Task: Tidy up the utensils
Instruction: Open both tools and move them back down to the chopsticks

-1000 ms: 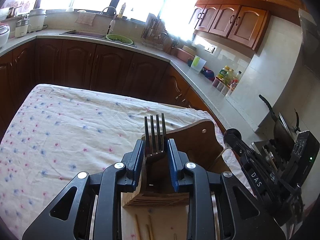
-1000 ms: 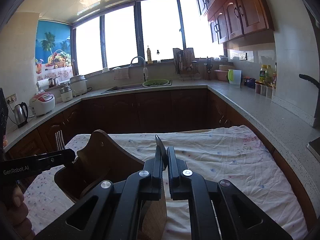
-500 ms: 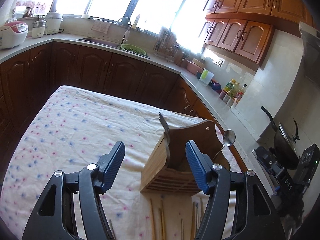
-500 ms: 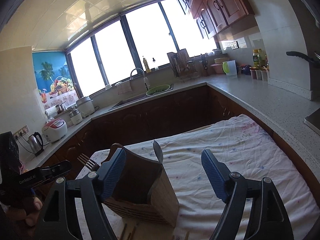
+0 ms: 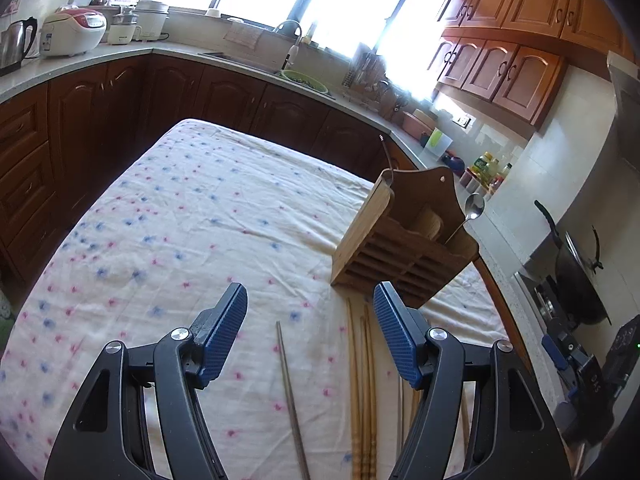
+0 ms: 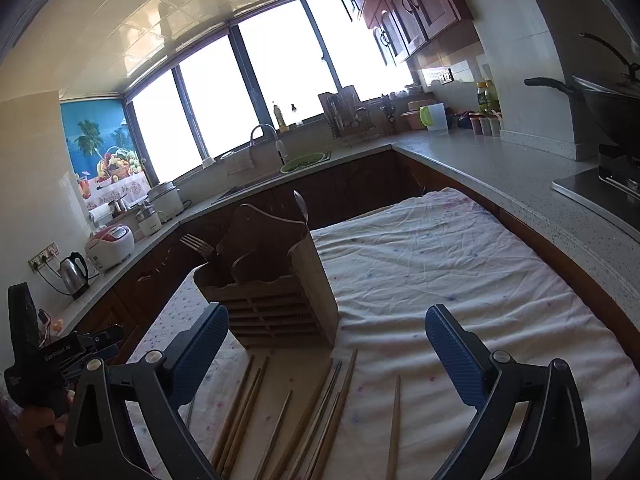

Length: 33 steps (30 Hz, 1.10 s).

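Note:
A wooden utensil holder (image 5: 400, 248) (image 6: 276, 304) stands on the flowered tablecloth (image 5: 180, 220). A fork (image 6: 196, 244) leans out of its left compartment and a spoon (image 5: 474, 204) (image 6: 301, 204) stands in its right one. Several wooden chopsticks (image 5: 362, 380) (image 6: 320, 408) lie on the cloth in front of the holder, with a darker single one (image 5: 290, 392) apart to the left. My left gripper (image 5: 309, 292) is open above the chopsticks, with nothing between its pads. My right gripper (image 6: 326, 314) hovers short of the holder, its jaws still opening and empty.
The table's right edge runs along a grey counter (image 6: 520, 176) with a stove and a black wok (image 5: 576, 276). Dark cabinets, a sink (image 6: 304, 162), a rice cooker (image 5: 74, 34) and a kettle (image 6: 74, 272) line the far side. Bare cloth (image 6: 440, 260) lies right of the holder.
Both grippers let go, the left of the fork and the right of the spoon, which now rest in the holder. Both pulled back from the holder, bringing the chopsticks into view.

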{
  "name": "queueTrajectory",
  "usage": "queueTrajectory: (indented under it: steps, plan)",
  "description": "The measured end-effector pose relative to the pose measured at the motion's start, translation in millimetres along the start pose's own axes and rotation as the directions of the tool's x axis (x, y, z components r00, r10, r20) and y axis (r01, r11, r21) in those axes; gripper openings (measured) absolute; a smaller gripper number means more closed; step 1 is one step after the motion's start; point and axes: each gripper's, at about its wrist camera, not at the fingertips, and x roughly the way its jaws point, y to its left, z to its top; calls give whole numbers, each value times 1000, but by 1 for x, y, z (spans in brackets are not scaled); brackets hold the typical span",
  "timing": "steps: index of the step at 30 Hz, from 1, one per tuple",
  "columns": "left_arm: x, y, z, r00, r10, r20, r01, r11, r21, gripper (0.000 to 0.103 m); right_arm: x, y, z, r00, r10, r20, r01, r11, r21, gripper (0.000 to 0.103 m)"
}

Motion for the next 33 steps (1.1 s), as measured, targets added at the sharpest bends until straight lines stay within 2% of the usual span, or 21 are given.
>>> queueTrajectory:
  steps: [6, 15, 24, 30, 33]
  plan:
    - [-4, 2, -28, 999, 25, -45, -24, 1000, 20, 67, -17, -3, -28, 999, -7, -42, 7, 1000, -3, 100]
    - [2, -12, -57, 994, 63, -93, -54, 993, 101, 67, -22, -12, -60, 993, -19, -115, 19, 1000, -4, 100]
    - [12, -28, -61, 989, 87, -118, -66, 984, 168, 67, -16, -18, -70, 987, -24, -156, 27, 1000, 16, 100]
    - [28, -33, -60, 981, 105, -162, -74, 980, 183, 67, -3, -24, -70, 981, -21, -192, 28, 999, 35, 99]
    - [41, -36, -57, 975, 102, -198, -66, 981, 181, 67, 7, -27, -69, 978, -23, -208, 32, 999, 40, 92]
